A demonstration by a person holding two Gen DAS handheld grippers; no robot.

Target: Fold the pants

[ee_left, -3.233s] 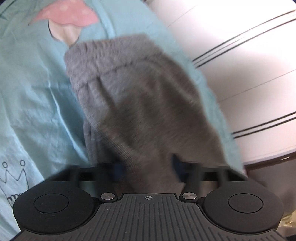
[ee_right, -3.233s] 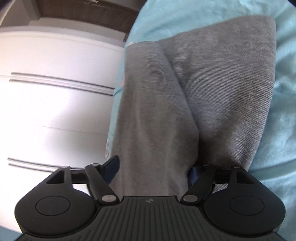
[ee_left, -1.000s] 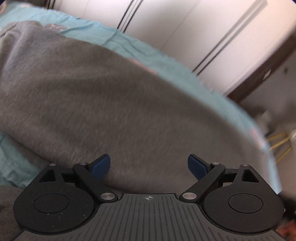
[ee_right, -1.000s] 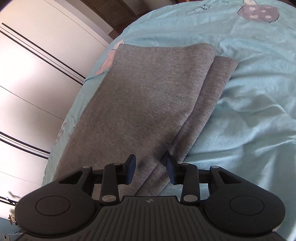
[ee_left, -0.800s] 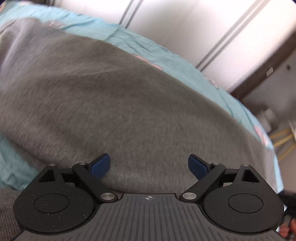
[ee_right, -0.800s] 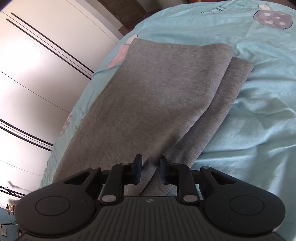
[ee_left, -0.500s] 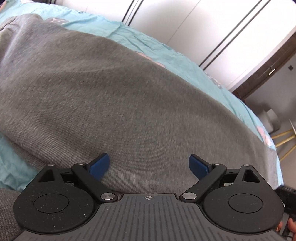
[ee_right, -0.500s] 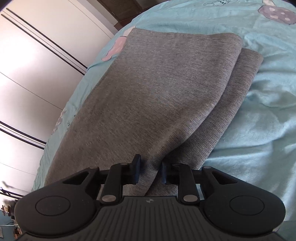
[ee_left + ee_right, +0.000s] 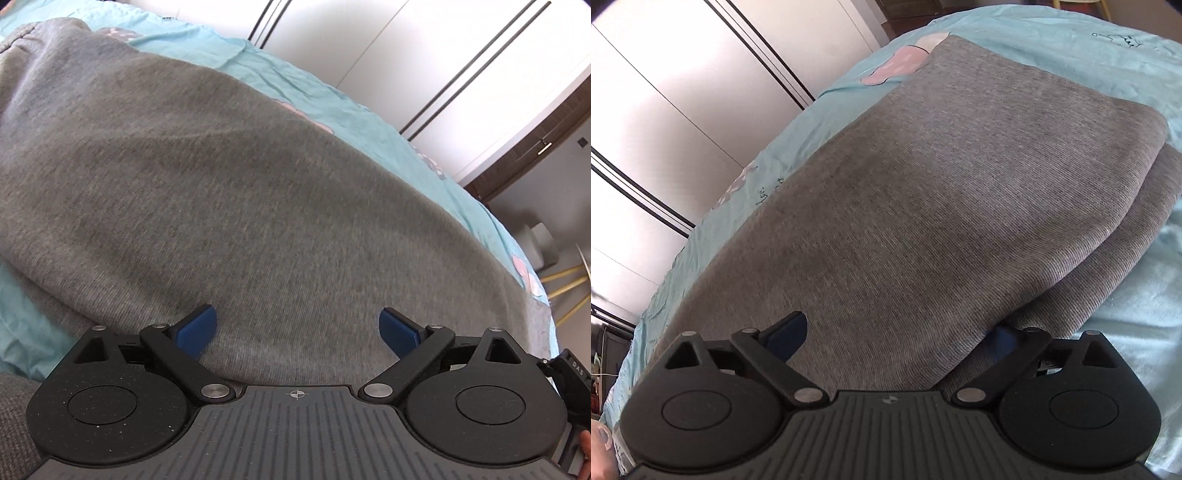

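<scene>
The pants [image 9: 923, 206] are plain heather grey with a fine ribbed knit. They lie on a pale turquoise bedsheet [image 9: 1052, 40] printed with pink shapes and thin black line drawings. Both grippers are black with blue fingertips [image 9: 195, 328]. Behind the bed, white wardrobe panels [image 9: 424, 55] carry thin paired black lines, beside dark brown wood trim [image 9: 532, 155].

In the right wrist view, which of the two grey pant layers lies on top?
The wider grey layer lies on top; the lower layer only peeks out as a narrow strip along its right edge, beside the turquoise sheet.
</scene>
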